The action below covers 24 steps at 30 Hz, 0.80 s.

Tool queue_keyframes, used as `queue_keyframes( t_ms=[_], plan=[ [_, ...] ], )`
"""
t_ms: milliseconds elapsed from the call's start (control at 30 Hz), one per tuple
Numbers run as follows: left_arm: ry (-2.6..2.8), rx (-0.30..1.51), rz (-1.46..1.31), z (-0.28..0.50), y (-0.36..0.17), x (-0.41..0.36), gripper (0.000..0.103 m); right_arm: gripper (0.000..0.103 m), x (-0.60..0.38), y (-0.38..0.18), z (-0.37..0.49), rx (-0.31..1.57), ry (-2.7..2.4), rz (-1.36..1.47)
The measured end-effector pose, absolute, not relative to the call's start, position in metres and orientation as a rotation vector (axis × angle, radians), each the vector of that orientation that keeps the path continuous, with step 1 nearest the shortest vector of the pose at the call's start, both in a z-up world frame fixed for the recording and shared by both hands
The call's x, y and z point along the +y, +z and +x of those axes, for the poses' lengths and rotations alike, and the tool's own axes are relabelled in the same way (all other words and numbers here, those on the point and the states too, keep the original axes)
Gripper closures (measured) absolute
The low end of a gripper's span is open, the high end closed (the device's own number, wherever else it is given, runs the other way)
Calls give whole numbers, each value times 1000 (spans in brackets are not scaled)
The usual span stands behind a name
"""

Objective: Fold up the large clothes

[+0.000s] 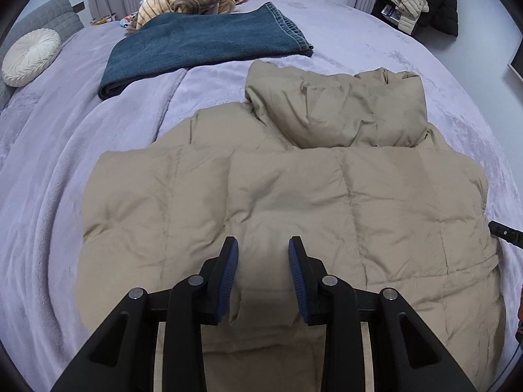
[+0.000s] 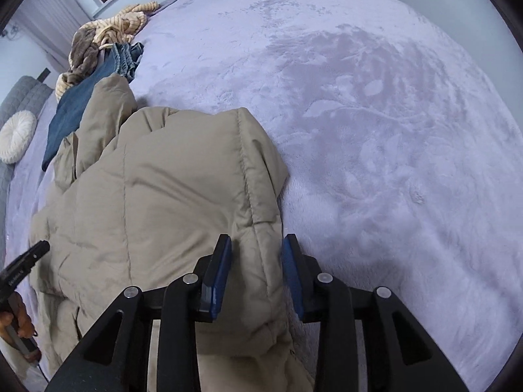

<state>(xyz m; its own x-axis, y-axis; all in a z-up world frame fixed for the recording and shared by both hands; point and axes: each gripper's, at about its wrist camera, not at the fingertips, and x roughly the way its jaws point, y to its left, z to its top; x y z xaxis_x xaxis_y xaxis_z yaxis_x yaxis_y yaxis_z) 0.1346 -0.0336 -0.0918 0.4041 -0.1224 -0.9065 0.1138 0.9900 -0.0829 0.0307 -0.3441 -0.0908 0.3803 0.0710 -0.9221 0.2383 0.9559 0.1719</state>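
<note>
Puffy quilted beige jacket [image 1: 294, 196], plush lavender blanket [image 2: 376, 114]

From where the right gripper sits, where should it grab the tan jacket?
Take the stitched side edge of the jacket, which already runs between the open right gripper. Come in low from the near end, along the edge: it forms a raised, puffy ridge above the blanket.

Left gripper [image 2: 24, 266] body, right wrist view: small white printing is showing along the black side, too small and blurred to be read.
Dark packet among the hanging jackets [image 1: 394, 14], left wrist view: a pale label patch is showing, its marks not legible.
Everything else in both views: no readable text, brand, number or sign is showing.
</note>
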Motion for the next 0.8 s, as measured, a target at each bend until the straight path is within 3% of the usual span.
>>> queue_keyframes(
  t_ms=[400,500,733,767,800],
  plan=[
    [-104,1263,3,89,-86,-19,69,55,-334,-68,-29,1288,-131,266],
    [-108,1278,-6,72,-74,-19,69,47,-330,-56,-45,1293,-117,294],
    [-108,1297,-39,28,-43,-18,67,39,-317,-36,-80,1313,-84,391],
    [-106,1295,-39,23,-39,-17,59,39,-315,-34,-86,1316,-80,402],
    [-99,1288,-41,17,-35,-17,28,39,-312,-33,-91,1319,-76,411]
  ],
)
